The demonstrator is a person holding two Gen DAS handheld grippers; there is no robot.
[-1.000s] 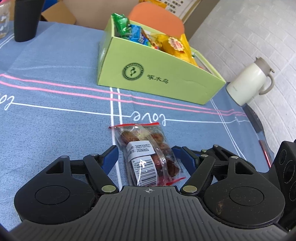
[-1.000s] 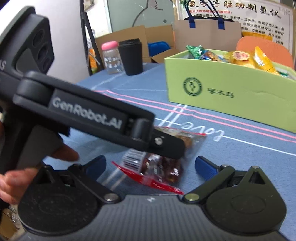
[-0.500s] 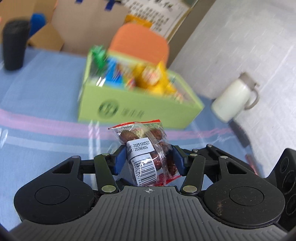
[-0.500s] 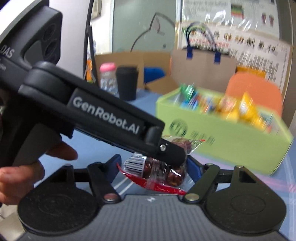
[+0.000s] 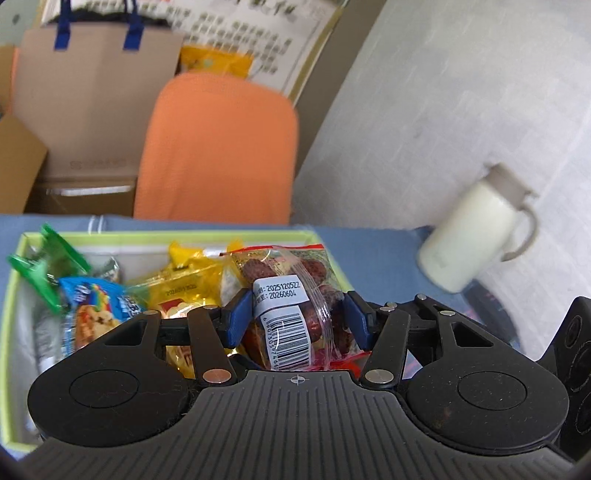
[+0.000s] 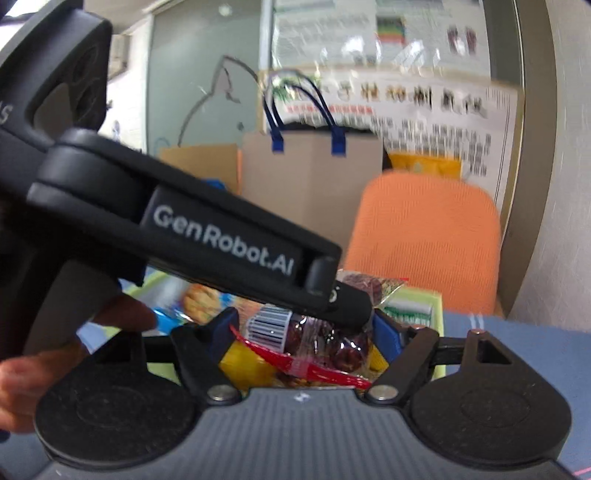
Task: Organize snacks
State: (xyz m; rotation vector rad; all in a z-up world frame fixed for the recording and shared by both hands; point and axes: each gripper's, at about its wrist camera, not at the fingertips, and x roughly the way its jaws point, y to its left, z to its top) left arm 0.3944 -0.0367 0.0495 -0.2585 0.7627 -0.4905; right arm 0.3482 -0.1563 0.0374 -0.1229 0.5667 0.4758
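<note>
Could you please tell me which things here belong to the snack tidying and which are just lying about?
Job: left gripper, date packet it grips, green box, yellow snack bag, blue cookie packet.
Lying about: white jug, orange chair, brown paper bag, wall poster.
</note>
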